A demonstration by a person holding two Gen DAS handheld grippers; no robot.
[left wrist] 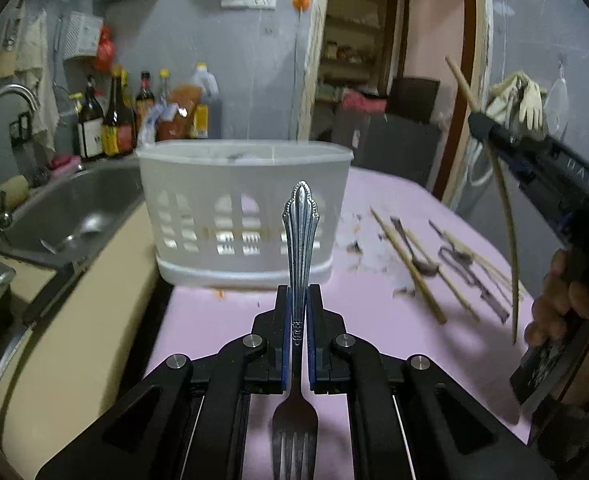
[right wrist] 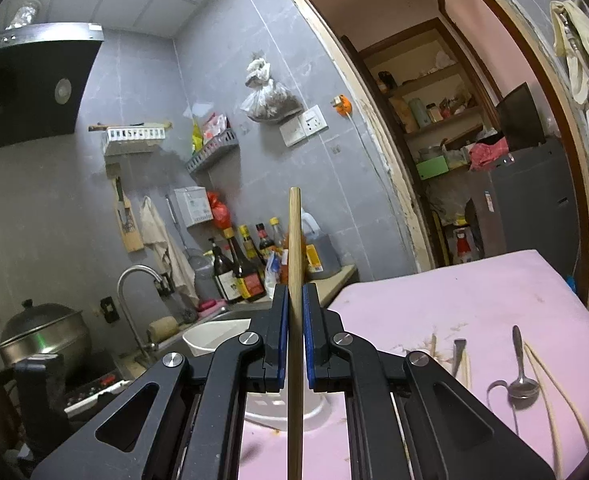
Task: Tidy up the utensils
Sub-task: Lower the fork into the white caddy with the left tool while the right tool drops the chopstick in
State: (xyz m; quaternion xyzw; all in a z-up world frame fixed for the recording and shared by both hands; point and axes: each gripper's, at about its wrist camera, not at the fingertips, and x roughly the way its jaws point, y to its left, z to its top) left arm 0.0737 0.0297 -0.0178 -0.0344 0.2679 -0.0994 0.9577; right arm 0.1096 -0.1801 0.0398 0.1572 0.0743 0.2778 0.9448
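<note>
My left gripper (left wrist: 298, 294) is shut on a steel fork (left wrist: 299, 240), pinched at its neck; the ornate handle points forward and up, the tines lie back toward the camera. Just beyond it stands a white slotted utensil basket (left wrist: 214, 208) on the pink table cover (left wrist: 222, 320). My right gripper (right wrist: 294, 296) is shut on a wooden chopstick (right wrist: 294, 240) held upright. In the left wrist view the right gripper (left wrist: 479, 122) hangs at the right with that chopstick (left wrist: 460, 80) sticking up. The basket's rim (right wrist: 210, 334) shows low behind the right gripper.
Loose chopsticks (left wrist: 410, 268), a spoon (left wrist: 422, 262) and other utensils lie on the cover at the right; the spoon (right wrist: 520, 368) also shows in the right wrist view. A steel sink (left wrist: 70, 216) with a tap (left wrist: 2, 108) lies left. Sauce bottles (left wrist: 110, 120) stand behind it. A hand (left wrist: 554, 304) grips the right tool.
</note>
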